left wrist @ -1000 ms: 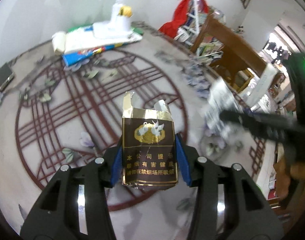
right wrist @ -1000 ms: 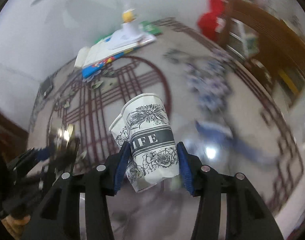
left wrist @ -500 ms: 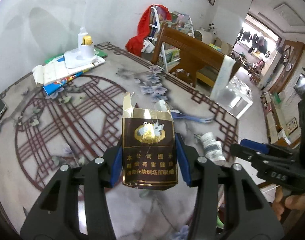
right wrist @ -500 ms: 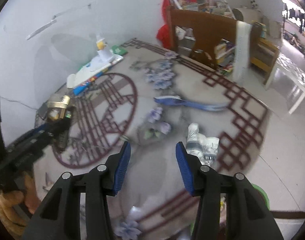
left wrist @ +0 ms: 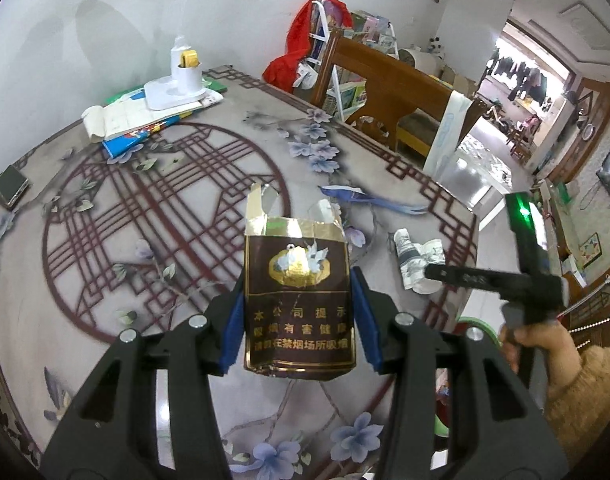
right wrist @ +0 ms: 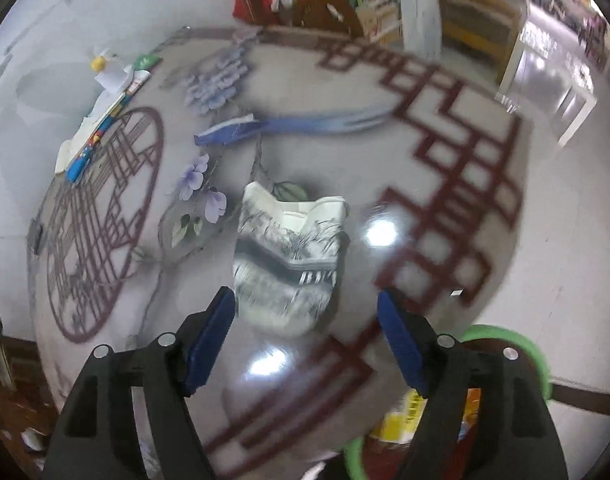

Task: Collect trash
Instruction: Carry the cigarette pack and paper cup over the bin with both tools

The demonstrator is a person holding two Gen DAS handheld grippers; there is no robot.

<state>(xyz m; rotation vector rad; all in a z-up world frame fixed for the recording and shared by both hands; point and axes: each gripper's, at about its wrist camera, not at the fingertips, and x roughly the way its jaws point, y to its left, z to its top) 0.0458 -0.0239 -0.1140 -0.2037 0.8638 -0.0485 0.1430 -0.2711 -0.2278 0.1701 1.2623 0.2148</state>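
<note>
My left gripper (left wrist: 297, 316) is shut on a torn brown cigarette pack (left wrist: 298, 300) with gold print, held upright above the patterned table (left wrist: 145, 220). A crushed paper cup (right wrist: 289, 256) with grey flower print lies on the table near its edge. It also shows in the left wrist view (left wrist: 419, 258). My right gripper (right wrist: 305, 340) is open and empty, its blue pads (right wrist: 211, 332) just short of the cup on either side. The right gripper also shows in the left wrist view (left wrist: 457, 278), next to the cup.
A green-rimmed bin (right wrist: 505, 344) holding trash stands below the table edge by my right gripper. Books with a white desk lamp (left wrist: 177, 88) on them lie at the table's far side. A phone (left wrist: 11, 190) lies at the far left. A wooden chair (left wrist: 389, 92) stands beyond the table.
My right gripper let go of the paper cup, which now lies on the table, and has opened wider close over it. My left gripper still holds the cigarette pack.
</note>
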